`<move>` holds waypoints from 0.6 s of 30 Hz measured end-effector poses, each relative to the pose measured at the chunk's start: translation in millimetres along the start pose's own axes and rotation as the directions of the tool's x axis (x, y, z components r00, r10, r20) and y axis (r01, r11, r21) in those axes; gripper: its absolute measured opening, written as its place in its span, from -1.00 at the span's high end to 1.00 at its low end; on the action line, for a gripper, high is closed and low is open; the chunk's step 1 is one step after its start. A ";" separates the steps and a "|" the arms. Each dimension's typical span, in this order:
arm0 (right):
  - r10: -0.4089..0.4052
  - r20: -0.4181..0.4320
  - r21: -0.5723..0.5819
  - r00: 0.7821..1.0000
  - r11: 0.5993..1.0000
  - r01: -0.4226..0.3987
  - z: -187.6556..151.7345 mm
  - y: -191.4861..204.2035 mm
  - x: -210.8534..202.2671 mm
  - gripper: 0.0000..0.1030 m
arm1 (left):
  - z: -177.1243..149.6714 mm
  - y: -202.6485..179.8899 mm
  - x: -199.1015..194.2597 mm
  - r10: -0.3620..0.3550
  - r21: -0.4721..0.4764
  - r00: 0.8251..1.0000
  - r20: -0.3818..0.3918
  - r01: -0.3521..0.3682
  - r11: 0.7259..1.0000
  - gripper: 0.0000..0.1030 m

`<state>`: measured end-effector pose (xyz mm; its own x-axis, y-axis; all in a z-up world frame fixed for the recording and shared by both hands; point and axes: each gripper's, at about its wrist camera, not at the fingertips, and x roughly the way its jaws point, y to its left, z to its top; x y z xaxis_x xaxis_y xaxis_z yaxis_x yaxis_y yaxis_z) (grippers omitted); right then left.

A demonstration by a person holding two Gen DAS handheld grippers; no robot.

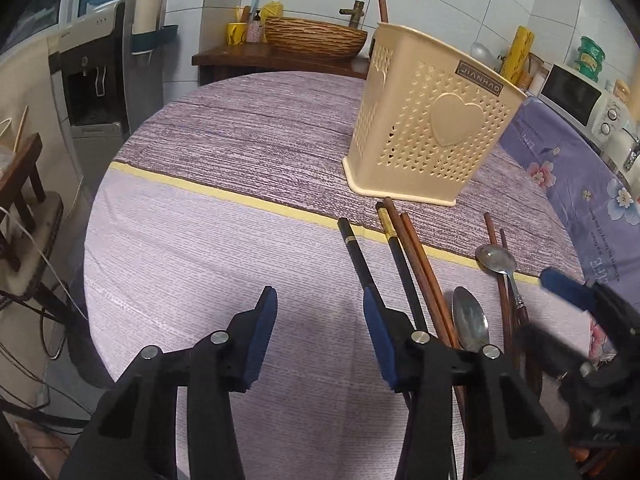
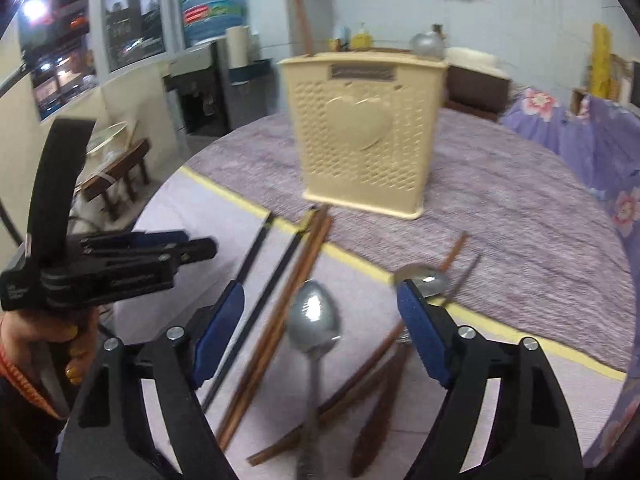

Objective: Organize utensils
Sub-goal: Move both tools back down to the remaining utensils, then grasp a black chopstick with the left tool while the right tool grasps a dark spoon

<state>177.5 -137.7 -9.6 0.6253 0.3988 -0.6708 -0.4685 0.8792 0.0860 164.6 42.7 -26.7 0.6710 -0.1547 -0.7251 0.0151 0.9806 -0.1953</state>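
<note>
A cream perforated utensil holder (image 1: 432, 128) with a heart stands upright on the round table; it also shows in the right wrist view (image 2: 364, 132). In front of it lie black chopsticks (image 1: 356, 252), brown chopsticks (image 1: 420, 264) and two metal spoons (image 1: 470, 320) (image 1: 496, 258). My left gripper (image 1: 320, 312) is open and empty above the cloth, left of the utensils. My right gripper (image 2: 320, 308) is open, its fingers on either side of a metal spoon (image 2: 314, 320), above the table. A second spoon (image 2: 424, 278) with a brown handle lies to the right.
The table has a purple cloth (image 1: 224, 128) with a yellow stripe (image 1: 224, 194). A water dispenser (image 1: 96, 76) stands at the left, a wooden basin (image 1: 316, 36) behind, a microwave (image 1: 576, 96) at the right. The left gripper also shows in the right wrist view (image 2: 160, 252).
</note>
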 end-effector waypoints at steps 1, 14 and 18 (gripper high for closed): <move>-0.006 -0.017 -0.006 1.000 1.000 0.006 -1.8 3.1 4.9 -0.47 | -0.3 1.4 -1.3 0.004 -0.001 1.000 0.003 -0.004 1.000 0.12; -0.069 -0.156 -0.043 0.985 0.997 0.063 -15.4 6.5 25.7 -0.13 | -7.0 8.0 -3.7 0.013 -0.022 1.000 0.000 -0.013 1.000 0.12; -0.090 -0.191 -0.065 0.978 0.995 0.079 -20.7 5.5 27.4 0.08 | -6.7 6.2 -4.0 0.004 -0.018 1.000 0.001 -0.004 1.000 0.12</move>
<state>179.1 -127.3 -42.8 0.5340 0.2613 -0.8041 -0.4575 0.8891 -0.0149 157.0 48.6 -29.4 0.6716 -0.1509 -0.7254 -0.0008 0.9789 -0.2043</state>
